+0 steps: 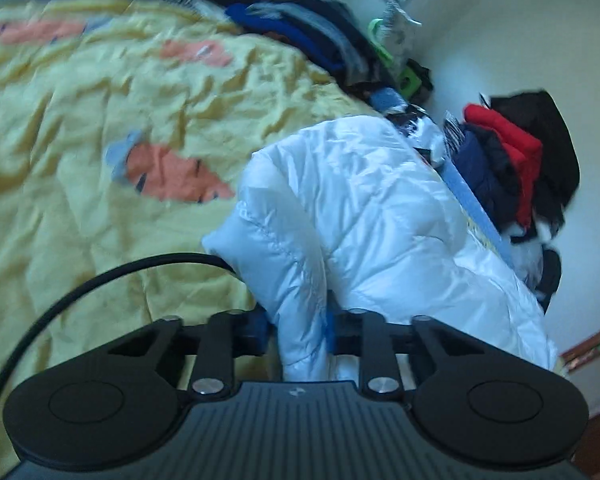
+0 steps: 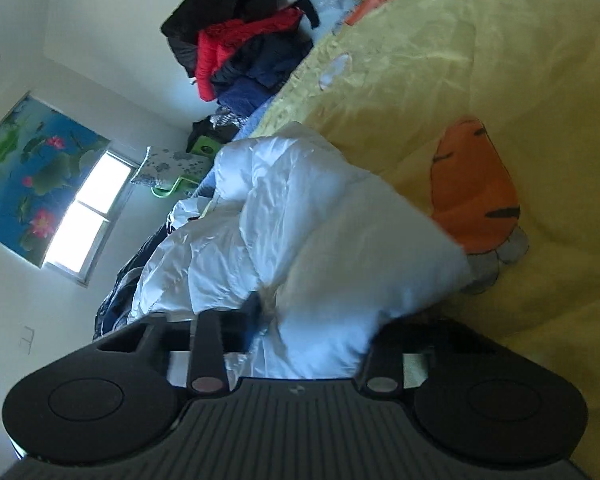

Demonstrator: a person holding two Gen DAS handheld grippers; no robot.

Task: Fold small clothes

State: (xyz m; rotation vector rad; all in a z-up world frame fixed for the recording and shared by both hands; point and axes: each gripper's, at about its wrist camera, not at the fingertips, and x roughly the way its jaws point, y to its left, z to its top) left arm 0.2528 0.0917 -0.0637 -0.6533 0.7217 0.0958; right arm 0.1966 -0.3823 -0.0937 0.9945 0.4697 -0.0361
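Now both tools on white jacket (image 1: 364, 208)

One white puffer jacket (image 1: 372, 208), one yellow bedspread (image 1: 80, 120), one clothes pile (image 1: 516, 160).

Right tongs (image 2: 300, 332) clamped on white puffer jacket (image 2: 300, 216), yellow carrot-print bedspread (image 2: 500, 60), clothes pile (image 2: 244, 40) behind

daylight enters through the bright rectangular window (image 2: 86, 216), blown out to plain white in both views. walls read pale and evenly lit. the shiny white quilted puffer jacket (image 1: 364, 216) carries soft glare on its folds. motion blur smears the crumpled yellow bedspread with orange carrot print (image 1: 100, 128) in the left view. fisheye bending curves all edges; corners fall dark. black gripper housings sit underexposed.
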